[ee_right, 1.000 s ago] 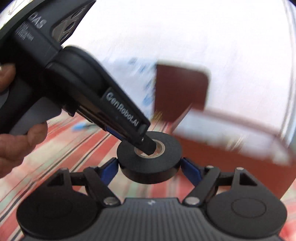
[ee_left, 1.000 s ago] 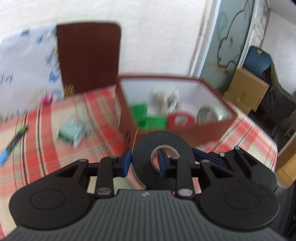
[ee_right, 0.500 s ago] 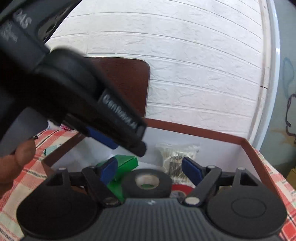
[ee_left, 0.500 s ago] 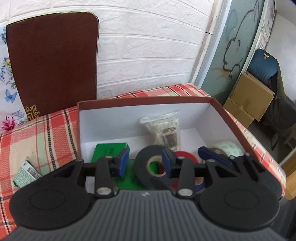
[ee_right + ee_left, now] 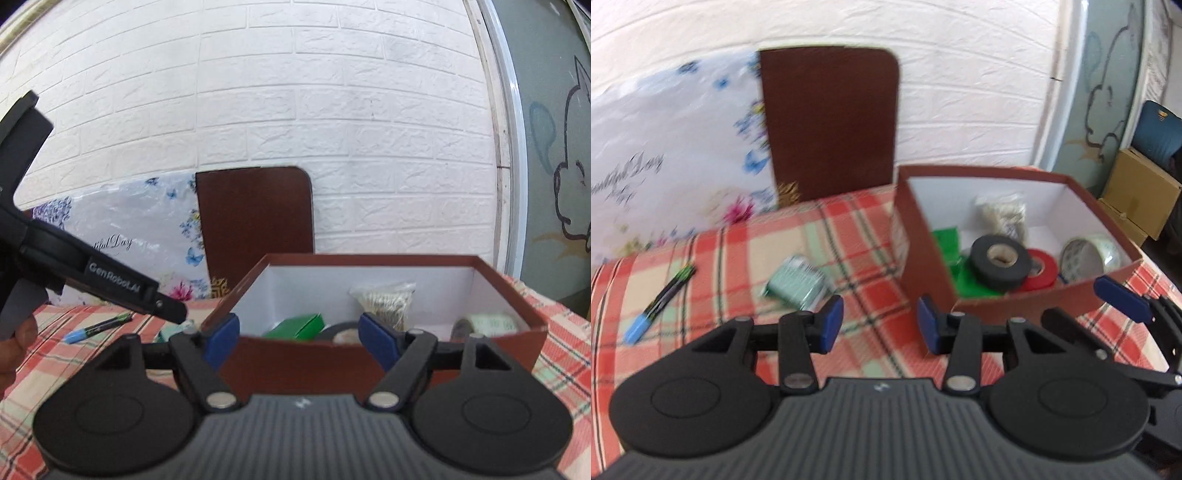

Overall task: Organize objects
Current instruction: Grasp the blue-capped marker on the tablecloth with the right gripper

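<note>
Left gripper (image 5: 881, 324): wide apart, holding nothing, low over checked cloth (image 5: 879, 321) beside box (image 5: 923, 251).
Right gripper (image 5: 300, 343): spread, bare, facing box front.
Black tape (image 5: 1000, 261): inside box, touching red tape (image 5: 1042, 268).

Box open from above, tablecloth partly free

The brown box (image 5: 1015, 302) is standing open-topped, its floor crowded by black tape roll (image 5: 999, 261), red roll (image 5: 1042, 268) and clear roll (image 5: 1087, 255) — its near wall is blocking low entry; a green packet (image 5: 798, 286) and marker (image 5: 659, 299) are lying on the plaid cloth (image 5: 875, 254).
</note>
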`<state>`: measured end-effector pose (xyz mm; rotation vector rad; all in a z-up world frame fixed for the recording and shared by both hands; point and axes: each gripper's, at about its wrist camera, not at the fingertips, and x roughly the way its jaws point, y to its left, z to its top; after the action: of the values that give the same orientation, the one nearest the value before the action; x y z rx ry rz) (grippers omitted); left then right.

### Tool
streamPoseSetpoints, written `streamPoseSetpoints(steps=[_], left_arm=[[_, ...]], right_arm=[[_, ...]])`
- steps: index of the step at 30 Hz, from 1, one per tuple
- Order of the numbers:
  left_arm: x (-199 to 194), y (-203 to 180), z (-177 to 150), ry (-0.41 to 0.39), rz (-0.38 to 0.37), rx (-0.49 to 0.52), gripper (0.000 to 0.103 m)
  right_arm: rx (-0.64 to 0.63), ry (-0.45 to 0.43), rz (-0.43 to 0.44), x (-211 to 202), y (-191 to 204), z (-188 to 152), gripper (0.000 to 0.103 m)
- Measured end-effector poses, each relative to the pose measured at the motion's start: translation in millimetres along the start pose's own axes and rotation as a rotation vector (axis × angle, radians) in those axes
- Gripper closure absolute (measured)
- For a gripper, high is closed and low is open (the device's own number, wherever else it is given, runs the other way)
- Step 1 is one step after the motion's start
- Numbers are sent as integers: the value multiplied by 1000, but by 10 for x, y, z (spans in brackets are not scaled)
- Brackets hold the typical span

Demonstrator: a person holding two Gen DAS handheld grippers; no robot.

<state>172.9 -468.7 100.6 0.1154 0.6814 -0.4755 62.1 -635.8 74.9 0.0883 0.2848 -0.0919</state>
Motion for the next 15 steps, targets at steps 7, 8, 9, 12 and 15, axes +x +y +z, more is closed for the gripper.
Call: streamPoseSetpoints(steps=[7, 8, 9, 12, 15], left_arm=[[-174, 259, -296, 13, 57, -16, 56], [-196, 307, -334, 13, 67, -24, 56], [-212, 354, -357, 14, 76, -32, 55], [-282, 511, -442, 7, 113, -51, 52], [-339, 700, -532, -1, 149, -73, 50]], right_arm=[[31, 55, -3, -163, 151, 7, 29], [37, 57, -3, -203, 168, 10, 29], [42, 61, -4, -236, 191, 8, 29], [46, 95, 6, -233, 276, 14, 29], [42, 126, 38, -188, 415, 23, 29]])
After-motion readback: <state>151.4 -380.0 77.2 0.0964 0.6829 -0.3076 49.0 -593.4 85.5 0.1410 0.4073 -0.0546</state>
